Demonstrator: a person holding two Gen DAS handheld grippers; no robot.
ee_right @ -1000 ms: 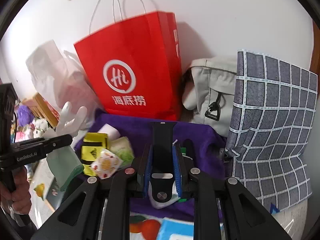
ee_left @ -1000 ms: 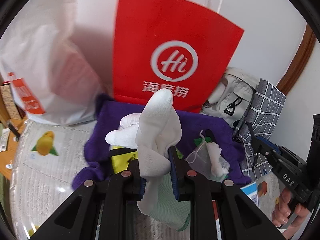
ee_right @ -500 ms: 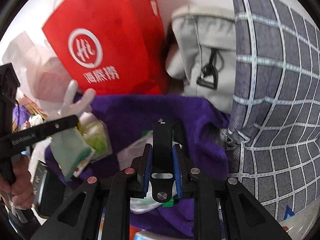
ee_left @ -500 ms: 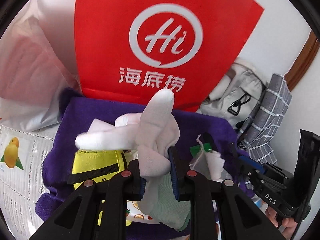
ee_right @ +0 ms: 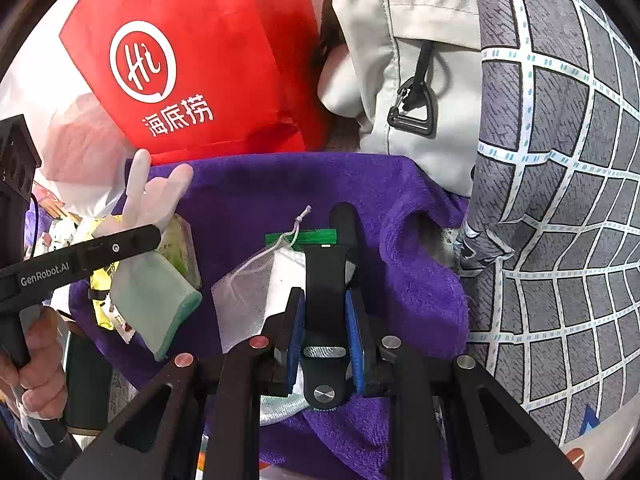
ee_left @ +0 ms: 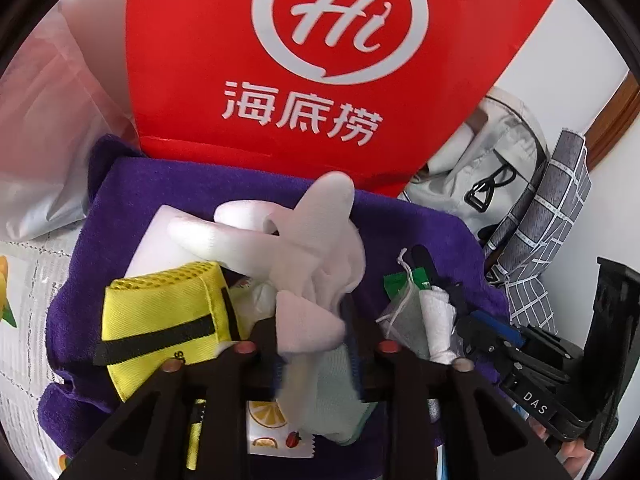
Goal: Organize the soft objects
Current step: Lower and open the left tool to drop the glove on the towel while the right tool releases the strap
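Left gripper point(ee_left: 314, 320) fingers clamped on a white glove point(ee_left: 320, 248) above the purple towel point(ee_left: 168, 184); right gripper point(ee_right: 326, 320) fingers clamped on a black strap point(ee_right: 326, 276) over that towel.

Red bag point(ee_left: 328, 80) with white logo; purple towel point(ee_right: 280, 188); white glove point(ee_left: 316, 248), green cuff; grey white-gridded fabric point(ee_right: 560, 200); yellow black-strapped pouch point(ee_left: 160, 316).

The purple towel point(ee_right: 256, 188) has bare room along its back edge. Behind it the red bag point(ee_left: 320, 80), the gray backpack point(ee_right: 400, 80) and the checked bag point(ee_right: 560, 200) block the way. The yellow pouch point(ee_left: 160, 312) and mesh pouch point(ee_right: 248, 288) fill the towel's front.
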